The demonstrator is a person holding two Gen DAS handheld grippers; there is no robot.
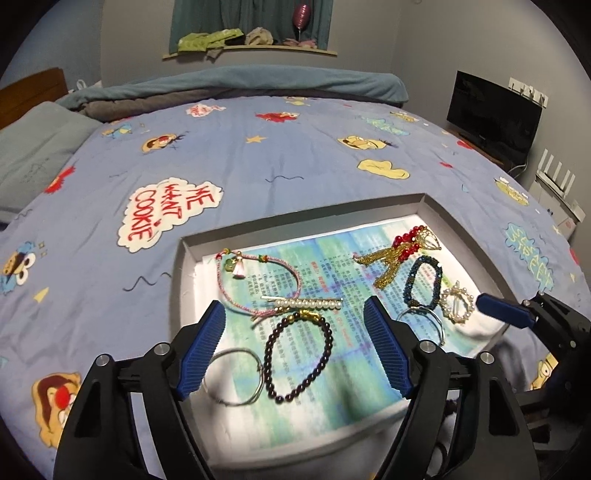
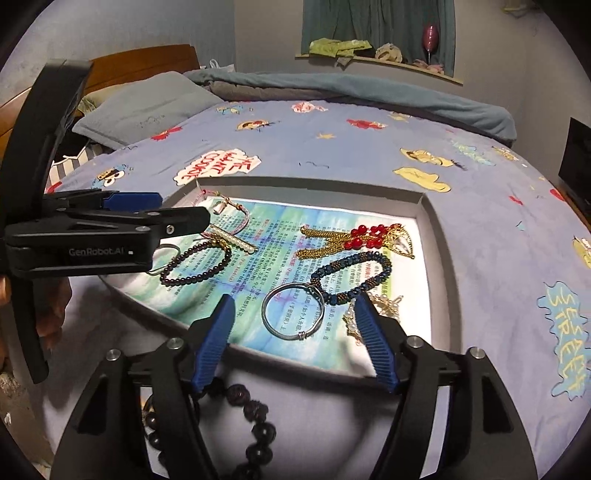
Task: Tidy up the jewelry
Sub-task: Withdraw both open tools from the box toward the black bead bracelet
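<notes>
On the bed (image 1: 295, 147), a shallow tray (image 2: 436, 236) already holds most pieces. One dark bead strand (image 2: 251, 413) lies outside its near edge, probably left to place. Both the left gripper (image 1: 295, 347) and right gripper (image 2: 295, 339) hover with fingers wide, empty.

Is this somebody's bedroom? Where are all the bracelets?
Most likely a bedroom. The shallow grey tray of bracelets lies on a bed with a blue cartoon-print quilt, a grey pillow sits by a wooden headboard, and teal curtains hang behind.
</notes>
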